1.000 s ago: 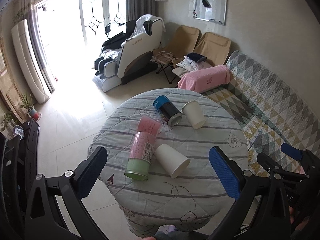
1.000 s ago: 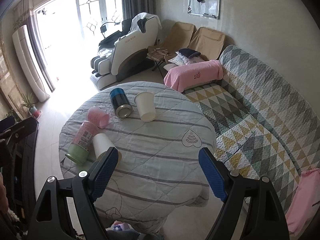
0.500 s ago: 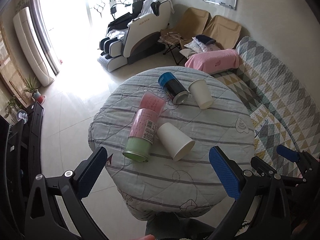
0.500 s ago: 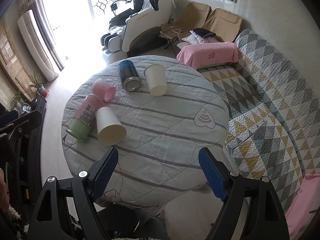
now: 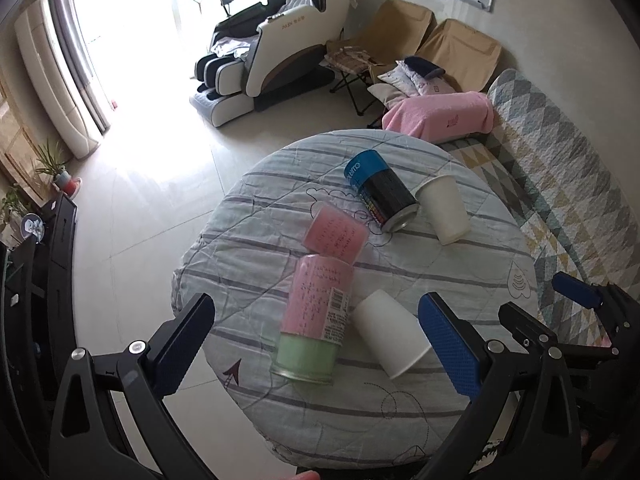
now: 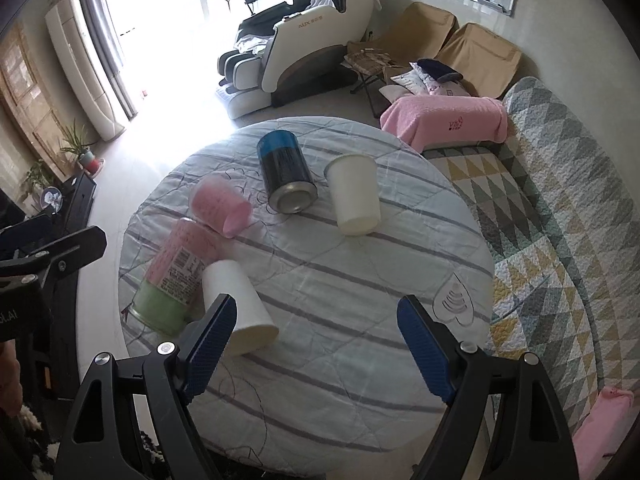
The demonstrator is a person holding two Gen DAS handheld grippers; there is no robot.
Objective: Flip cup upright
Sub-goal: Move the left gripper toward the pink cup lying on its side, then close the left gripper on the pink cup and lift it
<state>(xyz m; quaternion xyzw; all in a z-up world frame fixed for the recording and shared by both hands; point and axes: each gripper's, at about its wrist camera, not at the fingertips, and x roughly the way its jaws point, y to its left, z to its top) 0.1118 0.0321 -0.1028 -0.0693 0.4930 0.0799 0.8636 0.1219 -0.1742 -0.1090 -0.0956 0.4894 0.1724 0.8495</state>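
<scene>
Our left gripper (image 5: pixel 318 334) is a black frame with triangular cutouts and silver screws, its fingers faced with blue dimpled pads (image 5: pixel 448 344). Our right gripper (image 6: pixel 314 346) is built the same: black arms, round silver screws, blue textured pads (image 6: pixel 424 354). White lettering marks the left frame at the right view's left edge.
</scene>
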